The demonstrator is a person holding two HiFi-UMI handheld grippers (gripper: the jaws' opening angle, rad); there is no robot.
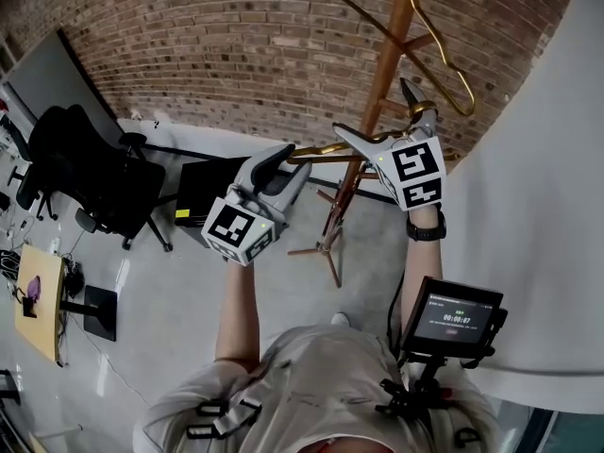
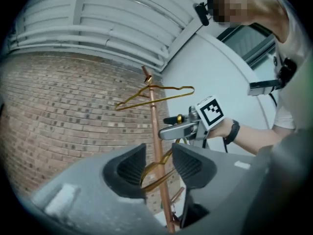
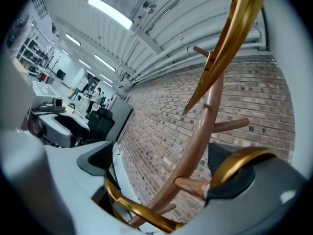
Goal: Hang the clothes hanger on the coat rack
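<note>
Gold clothes hanger point(image 2: 152, 171) beside the coat rack point(image 1: 382, 83): left gripper point(image 1: 293, 161) fingers slightly parted around its wire, right gripper point(image 1: 371, 107) fingers spread wide about it, probably freeing it to settle on a peg point(image 3: 193, 186).

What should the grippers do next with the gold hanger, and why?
Probably ease the left gripper back off the gold hanger. Its jaws stand apart around the wire, and the right gripper is wide open; whether the coat rack carries it I cannot tell.
</note>
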